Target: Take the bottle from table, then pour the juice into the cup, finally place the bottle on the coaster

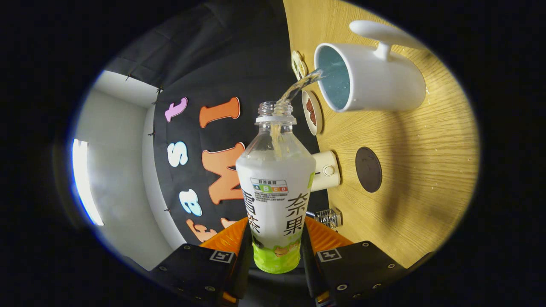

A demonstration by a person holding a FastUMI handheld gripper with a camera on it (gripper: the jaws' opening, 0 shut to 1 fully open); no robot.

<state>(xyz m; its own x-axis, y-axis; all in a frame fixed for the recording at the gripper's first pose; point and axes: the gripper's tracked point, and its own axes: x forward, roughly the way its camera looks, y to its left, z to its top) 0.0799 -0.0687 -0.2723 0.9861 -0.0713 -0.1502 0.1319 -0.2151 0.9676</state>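
My gripper (276, 251) is shut on a clear bottle (275, 187) with a white and green label, both fingers pressing its lower body. The whole view is rolled sideways, so the bottle is tipped over the wooden table (422, 170). Its cap is off, and a stream of clear juice (300, 85) runs from the open neck into the white cup (375, 79) with a blue inside and a handle. The round dark coaster (368, 169) lies bare on the table, between the cup and my fingers.
Along the table's back edge by the black cloth wall stand a small white dish (312, 111) with something brown in it, a patterned item (298, 65), a cream box-shaped device (326, 170) and a small metal piece (329, 217).
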